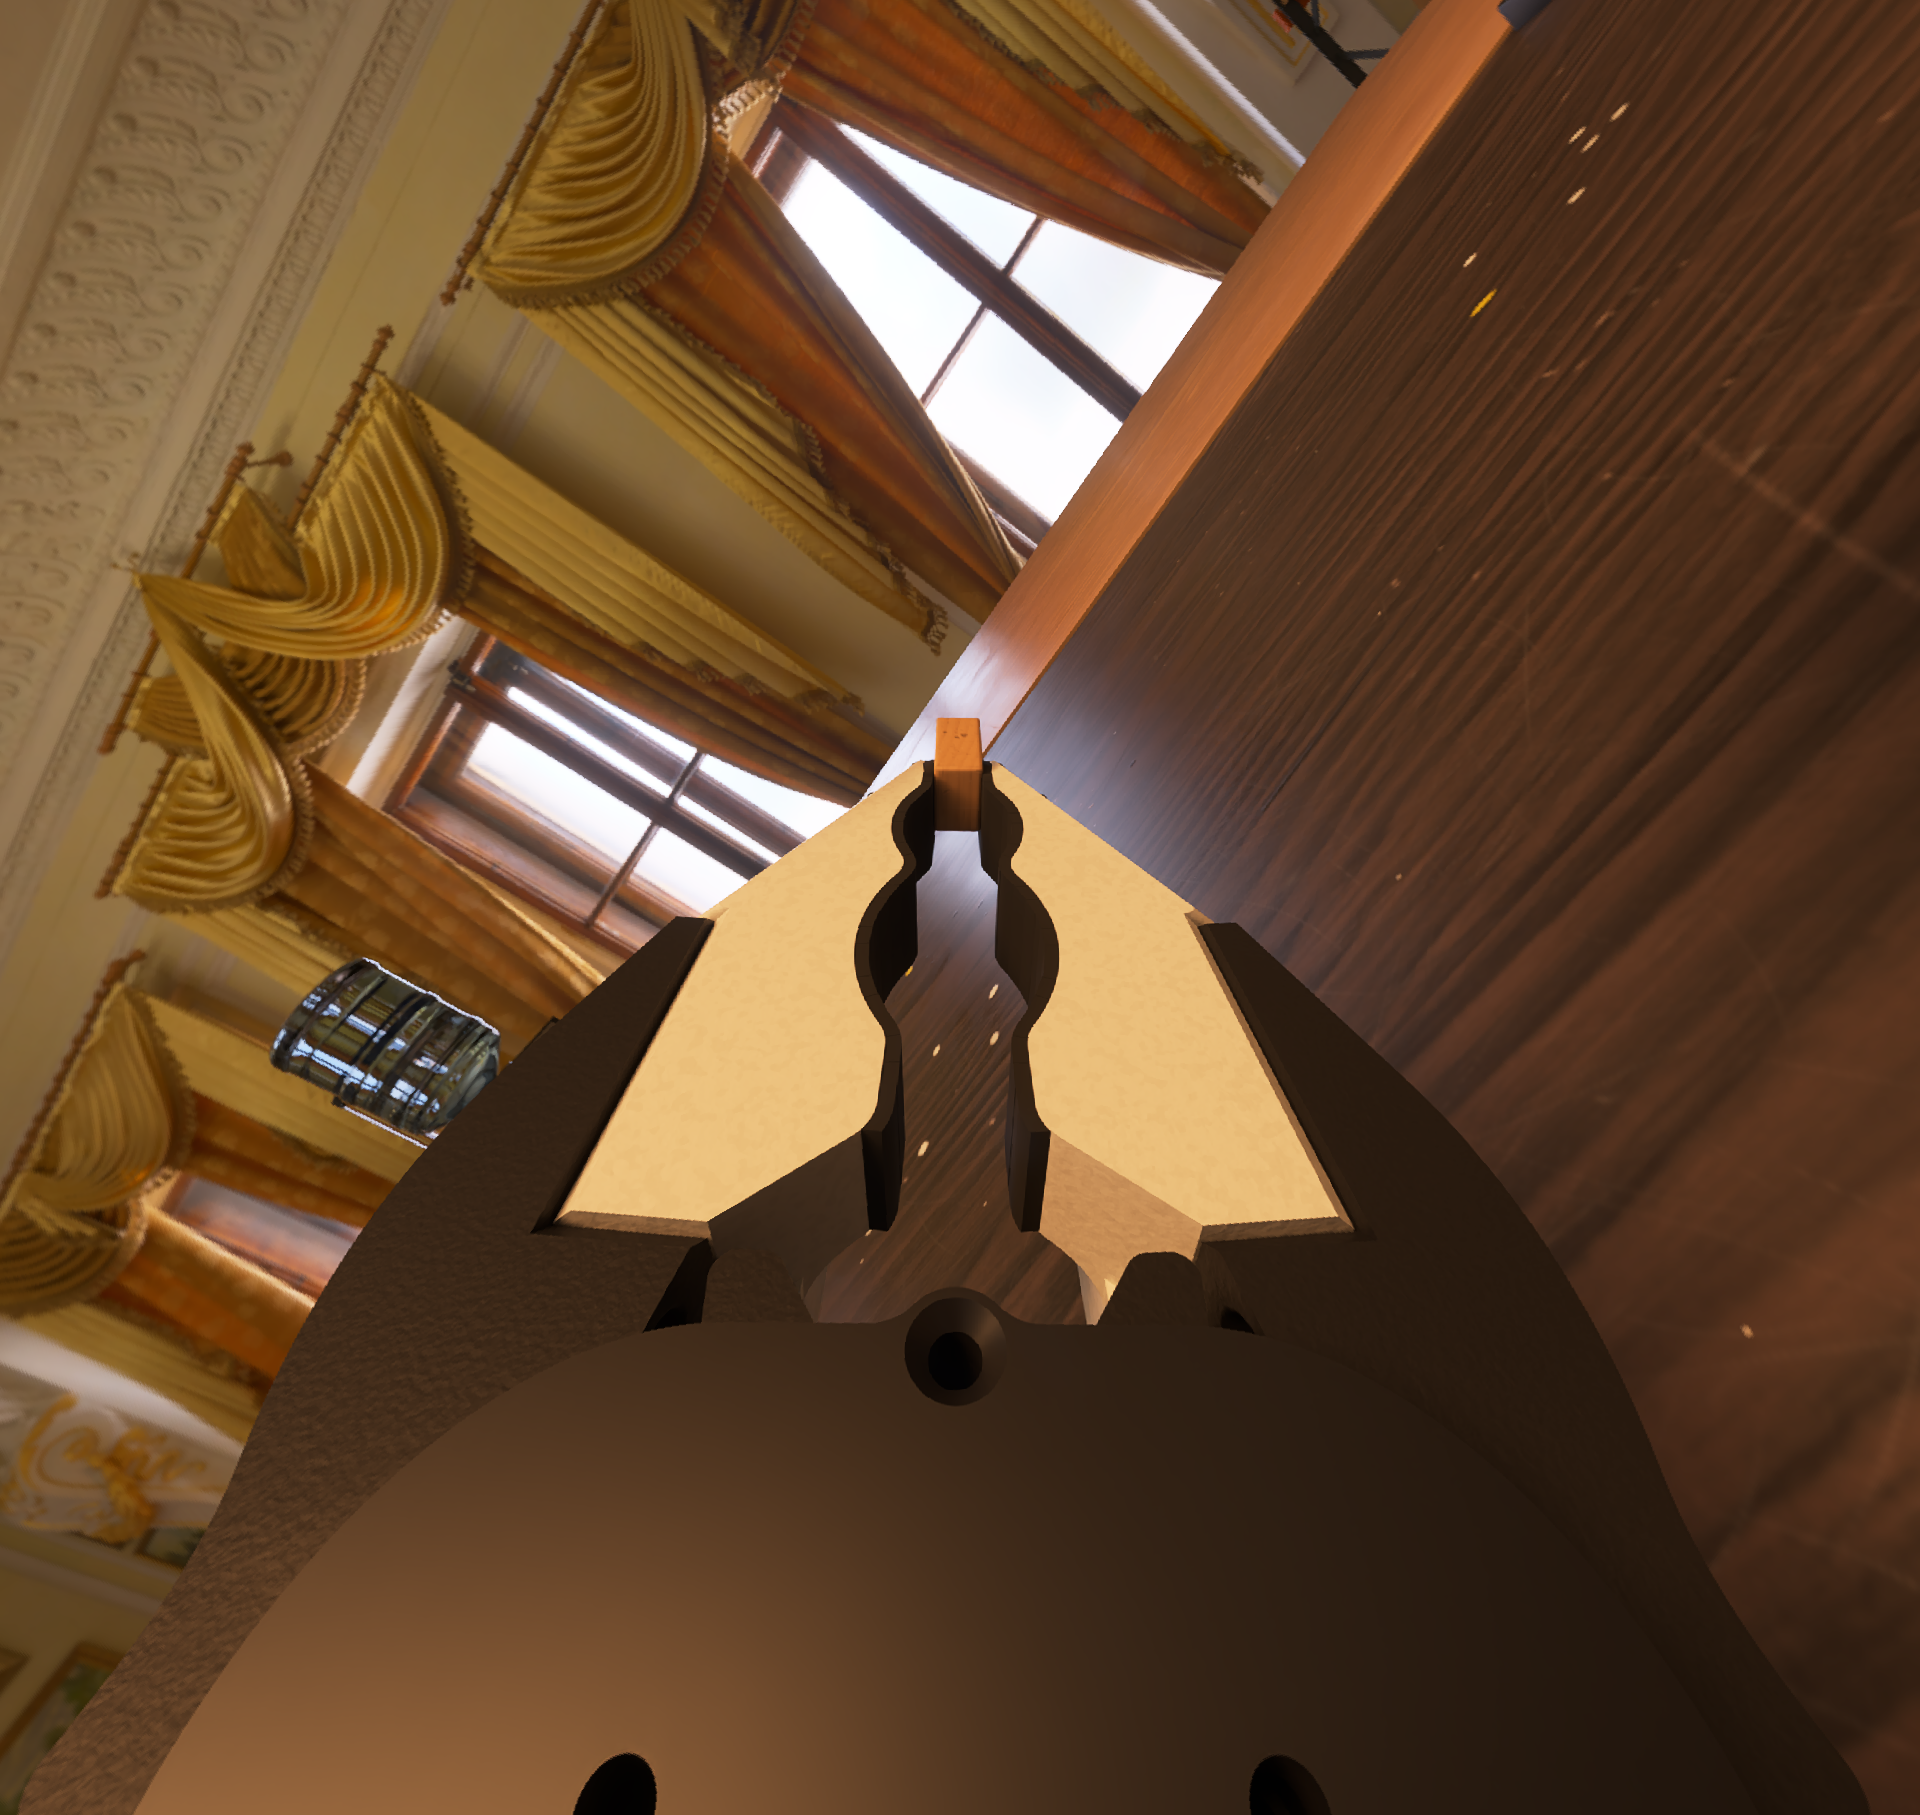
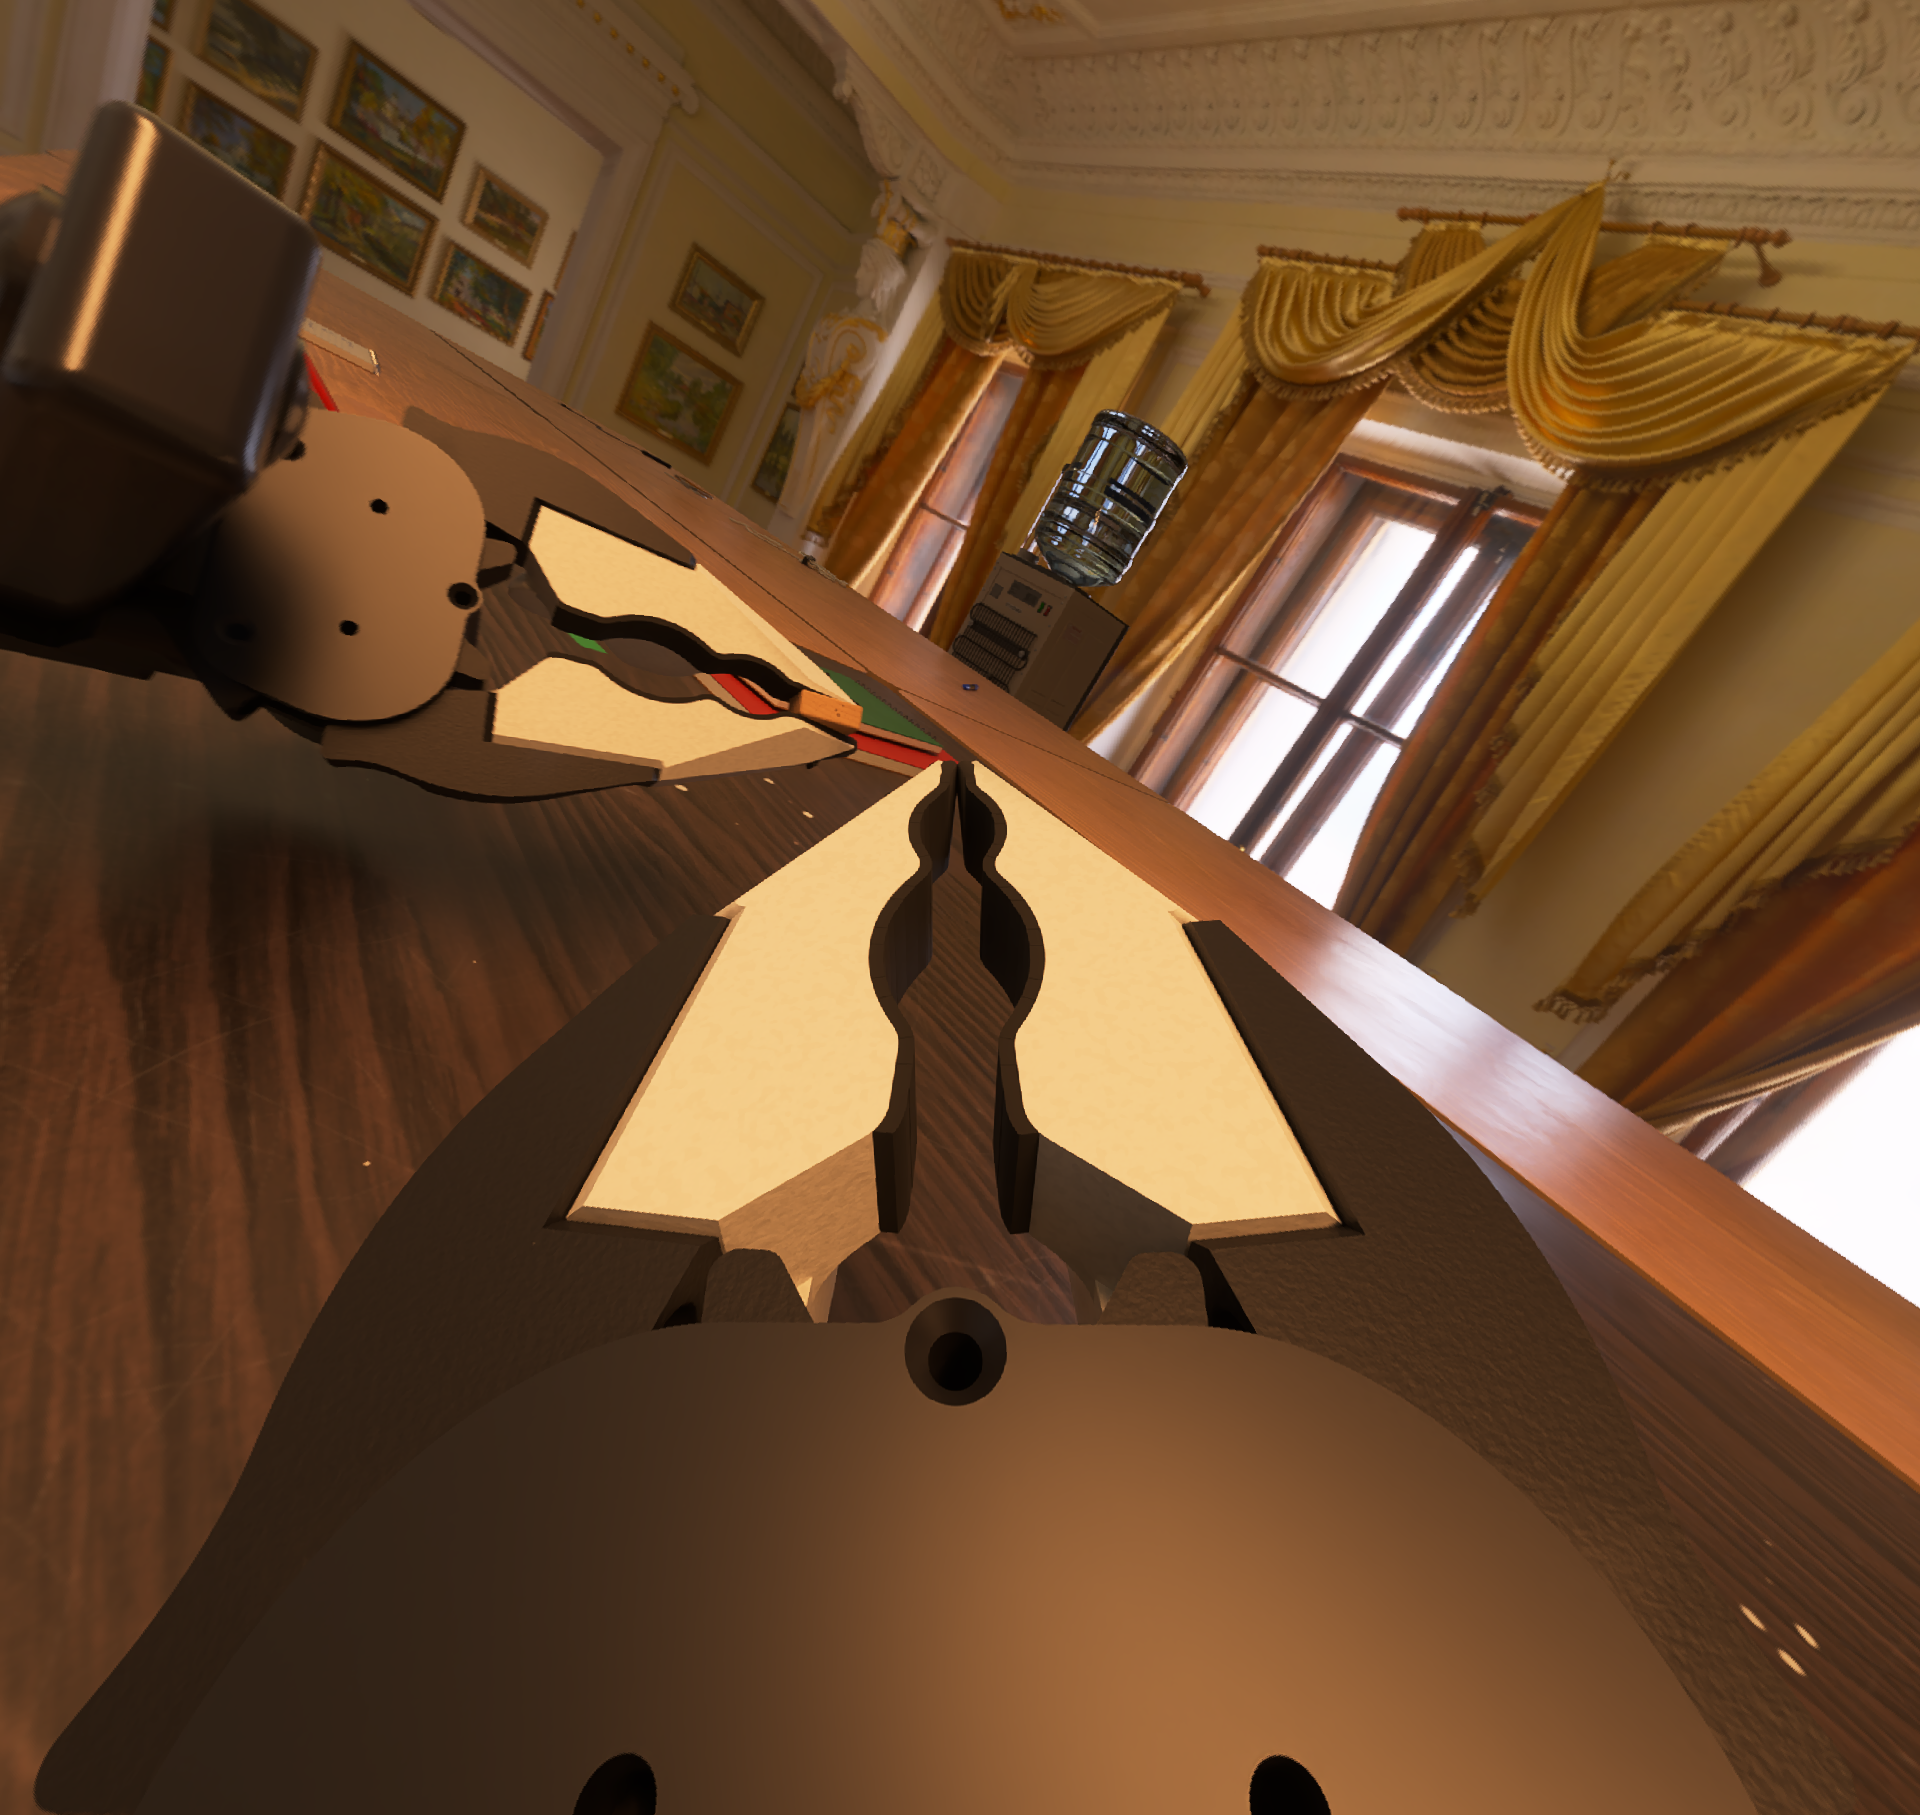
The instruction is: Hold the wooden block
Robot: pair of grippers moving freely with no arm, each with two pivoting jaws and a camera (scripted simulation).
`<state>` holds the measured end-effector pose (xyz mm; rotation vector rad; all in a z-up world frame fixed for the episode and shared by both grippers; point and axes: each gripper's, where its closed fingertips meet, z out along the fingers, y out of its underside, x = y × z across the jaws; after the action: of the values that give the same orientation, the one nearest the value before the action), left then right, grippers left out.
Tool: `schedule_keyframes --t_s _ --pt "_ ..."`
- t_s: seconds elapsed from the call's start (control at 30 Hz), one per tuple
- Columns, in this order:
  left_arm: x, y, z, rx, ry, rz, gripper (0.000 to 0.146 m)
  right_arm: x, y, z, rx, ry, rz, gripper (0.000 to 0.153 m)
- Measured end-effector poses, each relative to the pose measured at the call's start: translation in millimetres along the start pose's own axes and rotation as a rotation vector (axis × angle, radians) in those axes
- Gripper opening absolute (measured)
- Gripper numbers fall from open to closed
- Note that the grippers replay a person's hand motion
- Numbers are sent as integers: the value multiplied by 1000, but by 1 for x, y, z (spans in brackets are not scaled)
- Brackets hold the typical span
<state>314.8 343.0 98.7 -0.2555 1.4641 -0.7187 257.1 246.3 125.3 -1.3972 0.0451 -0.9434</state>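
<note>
Wooden block (image 1: 957, 776) between left gripper (image 1: 957, 778) fingers (image 1: 831, 934).

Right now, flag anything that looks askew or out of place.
Nothing looks damaged or spilled. The wooden block is pinched only at the very tips of the left gripper, its far end sticking out past them, so the hold looks shallow. The right gripper is shut on nothing.

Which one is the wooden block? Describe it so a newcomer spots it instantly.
Start at the long dark wooden table running toward the curtained windows. Above it, the left gripper pinches the wooden block at its fingertips. It is small, orange-brown and square-ended, unlike the flat red and green pieces beyond it.
</note>
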Motion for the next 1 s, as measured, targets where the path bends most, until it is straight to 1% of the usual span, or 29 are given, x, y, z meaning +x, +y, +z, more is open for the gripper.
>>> schedule_keyframes --t_s 0.13,0.33,0.53,0.7,0.87,1.0 --pt "-3 1 6 1 -2 -74 7 -3 0 0 6 -22 15 0" --pt "-2 -9 2 86 99 -287 7 -8 -1 0 21 -60 45 0" --pt "-8 -10 0 125 112 -416 7 -10 0 1 15 -73 83 0" --pt "-8 -10 -3 126 117 -426 7 -16 -3 0 34 -111 83 0" --pt "-4 -13 -3 128 141 -453 7 -19 -10 -8 73 -137 83 0" --pt "-4 -10 -3 114 131 -433 7 -23 -13 -10 90 -168 74 0"
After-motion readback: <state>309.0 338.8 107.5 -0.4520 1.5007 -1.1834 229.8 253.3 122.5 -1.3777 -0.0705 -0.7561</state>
